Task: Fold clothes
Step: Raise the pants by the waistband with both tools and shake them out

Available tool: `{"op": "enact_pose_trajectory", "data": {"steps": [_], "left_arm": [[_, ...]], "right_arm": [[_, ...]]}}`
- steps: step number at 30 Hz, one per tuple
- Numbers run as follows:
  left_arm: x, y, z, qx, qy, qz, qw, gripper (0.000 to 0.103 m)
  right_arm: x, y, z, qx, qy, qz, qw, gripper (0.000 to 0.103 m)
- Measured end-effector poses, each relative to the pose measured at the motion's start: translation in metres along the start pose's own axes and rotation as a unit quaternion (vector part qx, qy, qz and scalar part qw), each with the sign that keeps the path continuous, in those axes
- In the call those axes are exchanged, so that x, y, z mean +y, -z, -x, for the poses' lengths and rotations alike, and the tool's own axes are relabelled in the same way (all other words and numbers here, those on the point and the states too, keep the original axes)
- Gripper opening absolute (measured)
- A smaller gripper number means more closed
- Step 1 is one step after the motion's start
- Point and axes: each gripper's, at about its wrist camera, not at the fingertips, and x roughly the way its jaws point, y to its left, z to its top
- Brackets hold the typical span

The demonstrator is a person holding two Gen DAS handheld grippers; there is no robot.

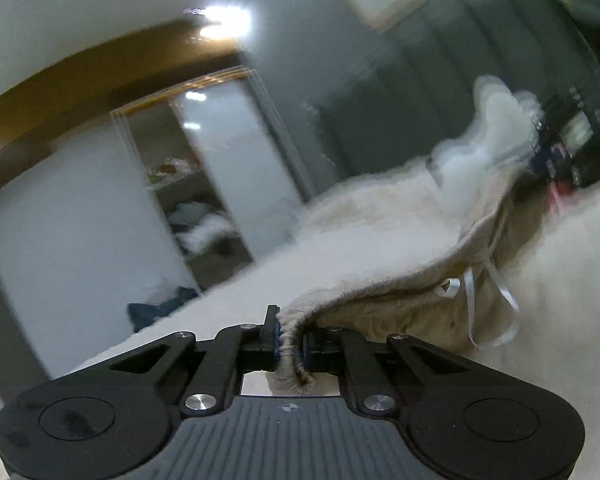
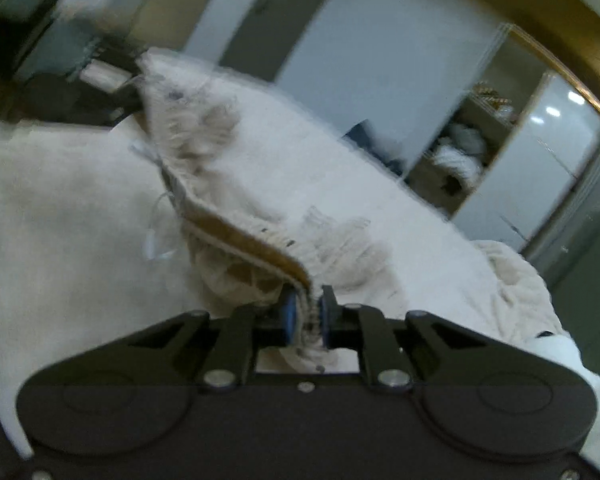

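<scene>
White bedding [image 1: 228, 300] lies under my tools, wardrobe [image 1: 204, 168] beyond. My left gripper [image 1: 290, 340] is clamped on the beige garment [image 1: 380, 240] at its gathered hem; my right gripper [image 2: 308, 316] pinches the same edge. The cloth stretches ahead, blurred, seemingly lifted.

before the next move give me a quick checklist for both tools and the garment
1. Left tool clamped on the cream garment edge: ok.
2. Right tool clamped on the garment's ribbed edge: ok.
3. Edge stretched between both tools: ok.
4. White ribbon clear of the tools: ok, hanging loose.
5. Rest of garment free of the bed: cannot tell, blurred.
</scene>
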Motion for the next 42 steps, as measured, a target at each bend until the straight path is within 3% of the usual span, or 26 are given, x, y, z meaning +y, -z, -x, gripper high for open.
{"op": "enact_pose_trajectory", "data": {"steps": [4,9,13,16,22,24,30,32,37,42], "left_arm": [[0.027,-0.093,0.011,-0.063,-0.024,0.063,0.9958,0.008],[0.046,-0.223,0.034,-0.147,-0.048,0.051,0.9866,0.008],[0.059,-0.319,0.055,-0.201,-0.088,0.008,0.9757,0.008],[0.064,-0.391,0.075,-0.236,-0.131,-0.042,0.9619,0.008],[0.064,-0.481,0.116,-0.267,-0.176,-0.08,0.9442,0.008],[0.065,-0.493,0.122,-0.269,-0.184,-0.089,0.9413,0.008],[0.075,-0.521,0.106,-0.242,-0.186,-0.094,0.9476,0.008],[0.085,-0.509,0.092,-0.225,-0.184,-0.099,0.9517,0.008],[0.11,-0.454,0.024,-0.163,-0.163,-0.081,0.9696,0.008],[0.123,-0.366,-0.08,-0.081,-0.139,-0.062,0.985,0.008]], "right_arm": [[-0.05,-0.078,0.035,-0.096,0.033,-0.062,0.993,0.011],[-0.098,-0.177,0.085,-0.19,0.093,-0.054,0.976,0.011],[-0.127,-0.245,0.123,-0.251,0.126,-0.039,0.959,0.011],[-0.143,-0.295,0.17,-0.299,0.156,-0.017,0.941,0.011],[-0.16,-0.345,0.23,-0.346,0.191,0.008,0.918,0.011],[-0.164,-0.352,0.245,-0.35,0.193,0.008,0.916,0.011],[-0.169,-0.379,0.261,-0.346,0.217,0.03,0.912,0.011],[-0.169,-0.387,0.246,-0.335,0.236,0.047,0.911,0.011],[-0.169,-0.387,0.172,-0.282,0.216,0.035,0.934,0.012],[-0.162,-0.348,0.033,-0.196,0.199,0.047,0.959,0.012]]}}
